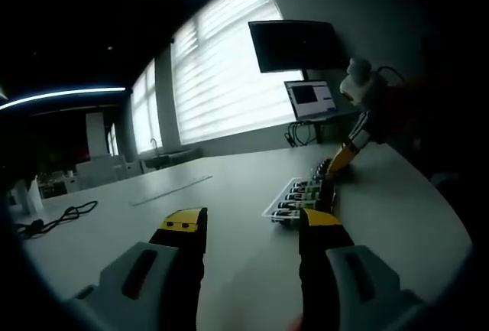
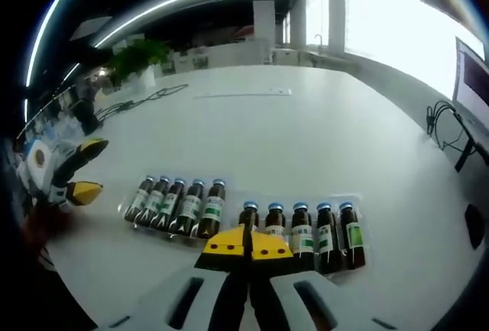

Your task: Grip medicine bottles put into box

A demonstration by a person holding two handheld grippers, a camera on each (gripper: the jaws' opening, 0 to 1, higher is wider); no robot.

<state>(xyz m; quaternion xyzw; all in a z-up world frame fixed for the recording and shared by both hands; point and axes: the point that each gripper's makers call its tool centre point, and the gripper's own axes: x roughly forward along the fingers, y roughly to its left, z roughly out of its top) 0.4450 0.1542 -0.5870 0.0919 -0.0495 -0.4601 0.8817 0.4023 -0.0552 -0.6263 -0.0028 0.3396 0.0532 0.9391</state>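
Observation:
Two rows of small brown medicine bottles with blue caps lie on the white table [image 2: 321, 132]. In the right gripper view there is a left row [image 2: 179, 202] and a right row [image 2: 309, 232], both on what looks like a clear tray. My right gripper [image 2: 246, 245] is shut, its yellow tips meeting just in front of the right row's leftmost bottle [image 2: 248, 215], with nothing seen between them. In the left gripper view my left gripper [image 1: 252, 224] stands open and empty above the table, short of the bottles [image 1: 302, 196]. The right gripper [image 1: 341, 161] shows at their far end.
A dark monitor [image 1: 294, 44] and a laptop [image 1: 312, 100] stand at the table's far edge below bright blinds. A black cable [image 1: 61, 216] lies at the left. The left gripper [image 2: 85, 170] appears open at the table's left edge, and a green plant [image 2: 137, 60] stands beyond.

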